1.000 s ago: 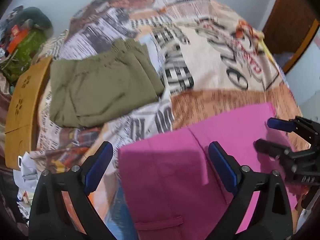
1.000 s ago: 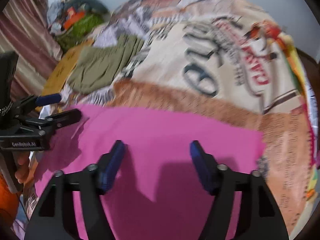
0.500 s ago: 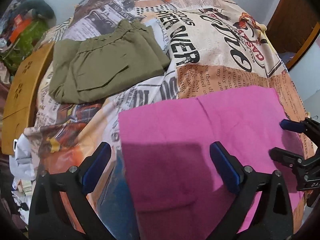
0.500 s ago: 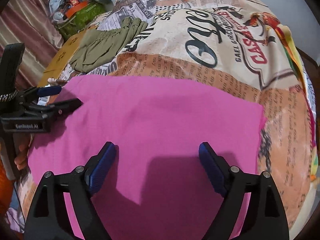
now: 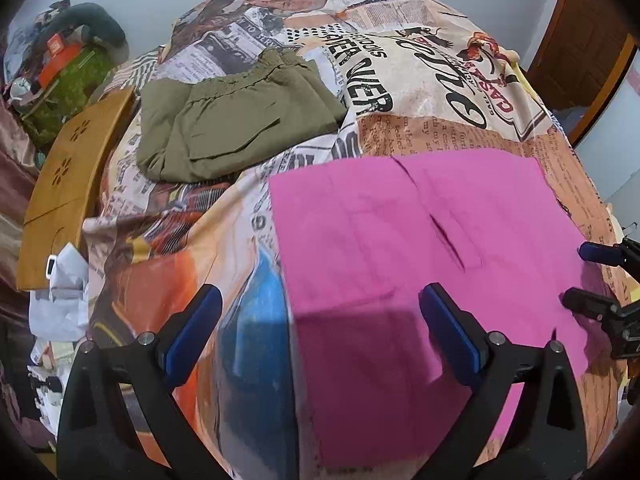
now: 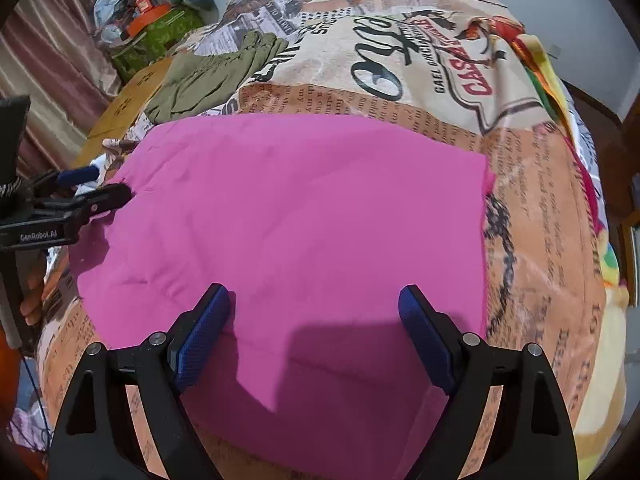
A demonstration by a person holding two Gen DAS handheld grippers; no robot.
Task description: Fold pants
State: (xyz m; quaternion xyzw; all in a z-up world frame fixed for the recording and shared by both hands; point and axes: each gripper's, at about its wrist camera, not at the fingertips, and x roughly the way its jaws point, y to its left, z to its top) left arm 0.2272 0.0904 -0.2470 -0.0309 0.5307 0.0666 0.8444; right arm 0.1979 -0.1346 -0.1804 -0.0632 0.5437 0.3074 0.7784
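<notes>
Pink pants lie folded flat in a rectangle on the printed bedspread. My left gripper hovers over their left edge, its jaws opening wide with nothing pressed between the pads. My right gripper hangs over the pink pants near their front edge, jaws wide apart and gripping nothing. Each gripper shows in the other's view: the right gripper at the cloth's right side, the left gripper at its left corner.
Folded olive pants rest on the bedspread behind the pink ones. A wooden board leans at the bed's left side, with a pile of clutter behind it and white paper below. A wooden door stands at the far right.
Both grippers have drawn back toward the near edge, so more of the pink pants shows ahead of them. The right jaws have spread wider and the left slightly wider.
</notes>
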